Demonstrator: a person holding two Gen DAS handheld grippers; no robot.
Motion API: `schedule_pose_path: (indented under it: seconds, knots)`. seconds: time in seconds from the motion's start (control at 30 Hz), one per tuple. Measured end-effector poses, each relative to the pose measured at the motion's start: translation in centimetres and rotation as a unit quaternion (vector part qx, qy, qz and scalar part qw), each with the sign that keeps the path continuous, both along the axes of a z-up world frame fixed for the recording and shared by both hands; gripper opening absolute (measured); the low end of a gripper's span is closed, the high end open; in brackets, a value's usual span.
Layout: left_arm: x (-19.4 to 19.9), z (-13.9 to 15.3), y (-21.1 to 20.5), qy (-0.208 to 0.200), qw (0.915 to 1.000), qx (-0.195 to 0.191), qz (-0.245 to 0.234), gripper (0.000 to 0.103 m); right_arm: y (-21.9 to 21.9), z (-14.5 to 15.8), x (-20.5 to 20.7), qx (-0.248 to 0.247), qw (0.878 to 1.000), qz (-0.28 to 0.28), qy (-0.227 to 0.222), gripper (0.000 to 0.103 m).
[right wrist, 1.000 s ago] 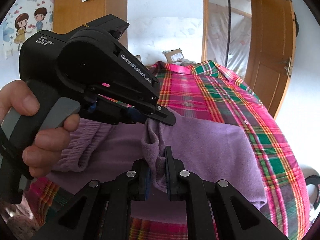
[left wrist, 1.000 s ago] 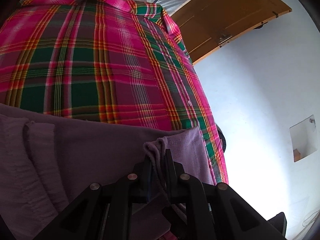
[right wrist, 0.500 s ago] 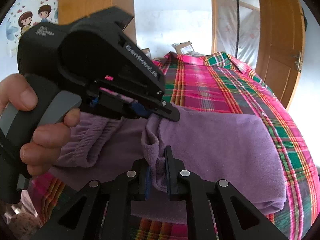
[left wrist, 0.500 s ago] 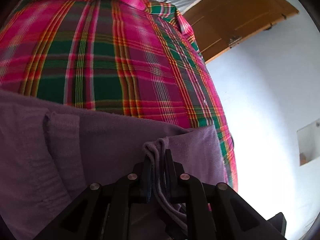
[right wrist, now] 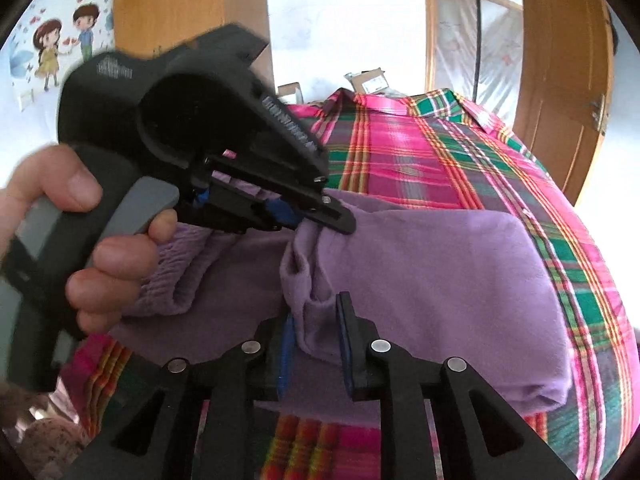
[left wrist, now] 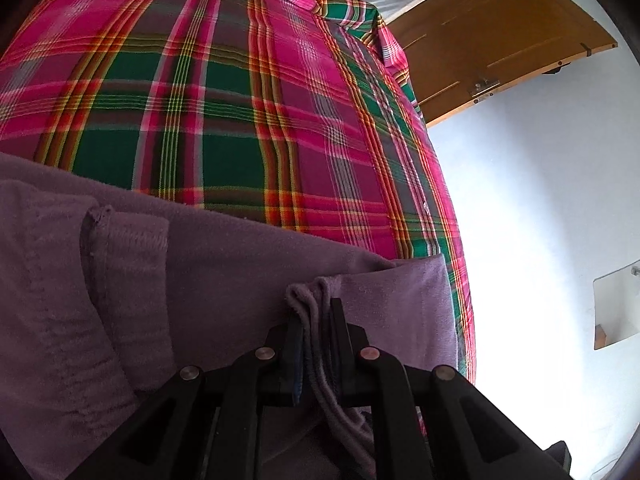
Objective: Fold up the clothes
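In the left wrist view, your left gripper [left wrist: 316, 320] was clamped nearly shut on a bunched edge of the purple trousers [left wrist: 224, 280], the fleece pinched between the two fingers and trailing back towards the camera. The risk there, as I judge it, was that so narrow a bite of thick fleece could slide out if you pulled hard, and the fold would fall open on the plaid sheet [left wrist: 240, 112]. The trousers lay on the near part of that sheet, with a hemmed leg end [left wrist: 128, 240] to the left of the fingers. In the right wrist view, your right gripper [right wrist: 316, 320] stood parted, a ridge of the purple trousers [right wrist: 420, 280] lying between its fingers but not squeezed by them. Your left gripper [right wrist: 332, 220], held in your hand [right wrist: 96, 248], nipped the same ridge just beyond. If you drew the right one away carelessly, a finger pad could drag the loose fleece and rumple the folded stack, which sat on the plaid sheet [right wrist: 440, 160] with its elastic waistband [right wrist: 176, 264] under your hand.
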State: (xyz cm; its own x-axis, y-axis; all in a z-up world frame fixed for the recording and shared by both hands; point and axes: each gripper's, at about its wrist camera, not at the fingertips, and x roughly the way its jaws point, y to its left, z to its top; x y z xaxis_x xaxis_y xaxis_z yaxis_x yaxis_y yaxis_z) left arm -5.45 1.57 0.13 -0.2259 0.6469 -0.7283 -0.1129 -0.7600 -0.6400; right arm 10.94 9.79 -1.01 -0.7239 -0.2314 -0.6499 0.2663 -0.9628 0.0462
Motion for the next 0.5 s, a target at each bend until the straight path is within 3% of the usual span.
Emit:
schedule_pose_path:
  seconds: [0.2, 0.43, 0.5]
  knots:
    - [0.3, -0.2, -0.2, -0.008, 0.9998, 0.015, 0.004, 0.011, 5.1, 0.9, 2.4, -0.011, 0.997, -0.068, 0.020, 0.025]
    - [0.1, -0.4, 0.1, -0.009, 0.9997, 0.021, 0.008, 0.011, 11.1, 1.3, 4.9, -0.015, 0.984, -0.178, 0.018, 0.025]
    - [-0.1, -0.5, 0.3, -0.010, 0.9997, 0.022, 0.009, 0.011, 12.0, 1.0, 4.5, -0.029, 0.982, -0.187, 0.009, 0.025]
